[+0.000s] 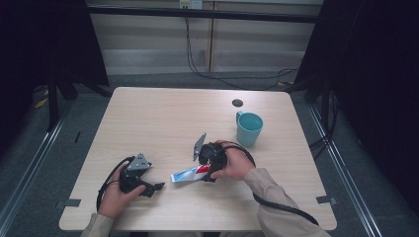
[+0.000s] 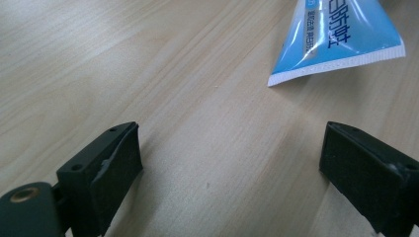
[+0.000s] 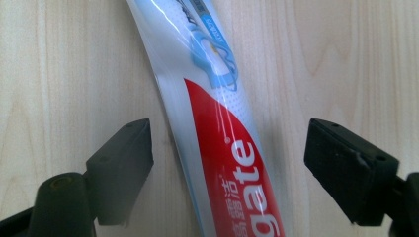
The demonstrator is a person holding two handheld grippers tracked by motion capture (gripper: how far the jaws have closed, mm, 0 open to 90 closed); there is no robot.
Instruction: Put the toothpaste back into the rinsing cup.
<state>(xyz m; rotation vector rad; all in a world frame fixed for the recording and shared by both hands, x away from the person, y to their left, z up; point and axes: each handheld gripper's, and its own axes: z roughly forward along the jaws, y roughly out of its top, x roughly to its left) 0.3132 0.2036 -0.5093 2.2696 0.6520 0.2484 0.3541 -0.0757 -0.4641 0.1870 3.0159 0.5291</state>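
Where the right gripper hangs over the near middle of the table, its two black jaws stand wide apart with the toothpaste tube lying flat on the wood between them — touched by neither. In the right gripper view the red printed part of the tube runs up the gap, a little closer to the left jaw than to the other, and bare wood shows on both sides of it. From above, the tube's flat crimped end pokes out toward the left gripper, which rests low on the table near the person's edge. Its jaws are spread wide as well, holding nothing, with only wood between them — the blue crimped end lies ahead of them and off to the right in the left gripper view, apart from both. A teal mug stands farther back on the right.
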